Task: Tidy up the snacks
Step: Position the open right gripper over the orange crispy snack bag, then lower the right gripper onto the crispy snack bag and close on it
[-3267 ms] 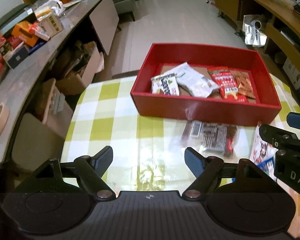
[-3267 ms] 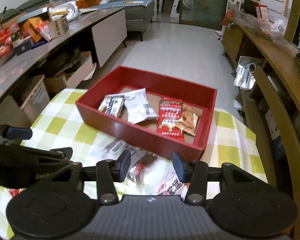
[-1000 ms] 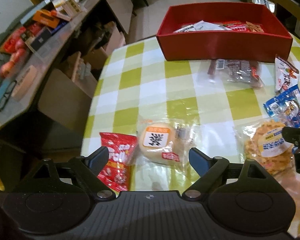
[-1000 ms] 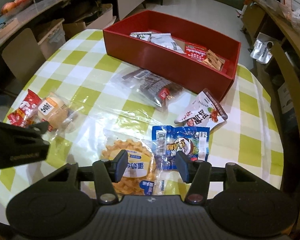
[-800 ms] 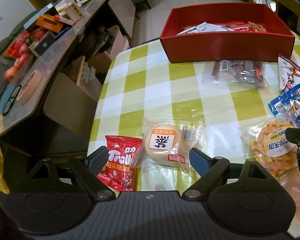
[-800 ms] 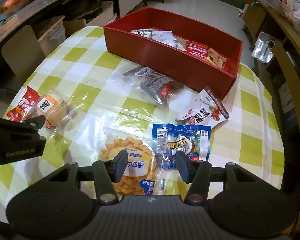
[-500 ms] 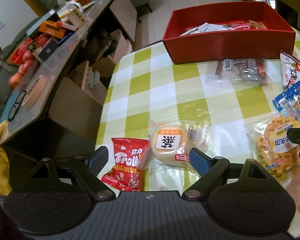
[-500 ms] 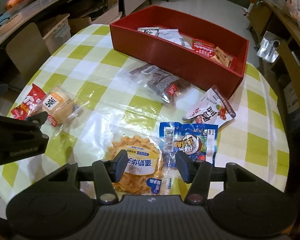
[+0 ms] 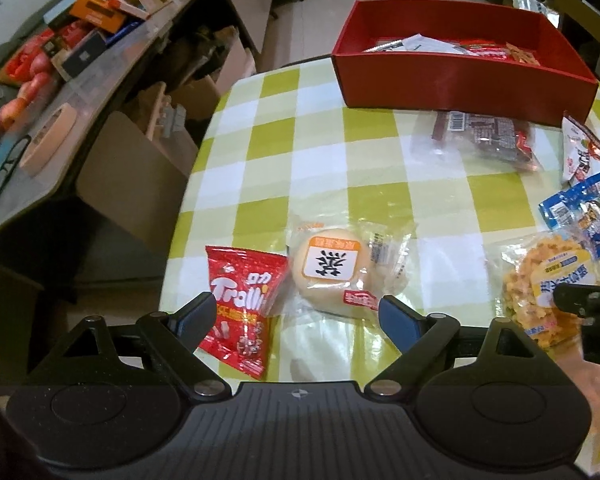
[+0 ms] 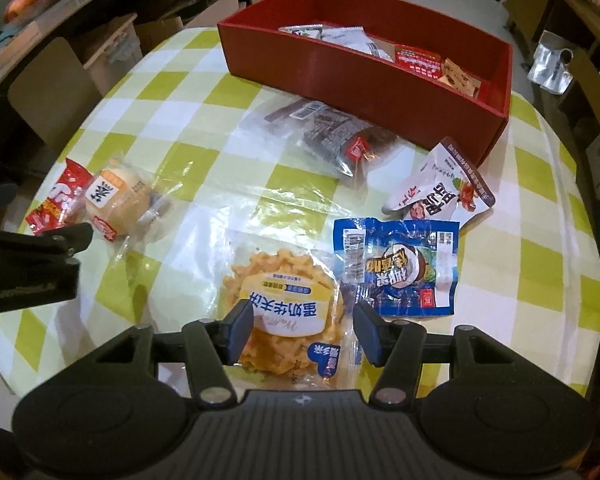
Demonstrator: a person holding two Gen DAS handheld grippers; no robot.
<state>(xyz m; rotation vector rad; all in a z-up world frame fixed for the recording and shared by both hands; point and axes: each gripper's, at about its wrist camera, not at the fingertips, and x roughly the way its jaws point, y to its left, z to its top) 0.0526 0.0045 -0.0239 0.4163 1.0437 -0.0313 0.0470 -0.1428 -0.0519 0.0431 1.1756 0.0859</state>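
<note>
While the open-topped red cardboard box (image 10: 364,80) at the bench's far edge awaits the loose snacks, left gripper (image 9: 292,316) hangs wide open over the round bun in clear wrap (image 9: 332,276), and right gripper (image 10: 300,330), just widened and unclamped, straddles the clear bag of golden crisps (image 10: 284,312).

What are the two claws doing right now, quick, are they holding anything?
Left gripper: open, holding nothing, above the wrapped bun.
Right gripper: open, jaws just widening around the waffle cracker bag, not gripping it yet.
</note>
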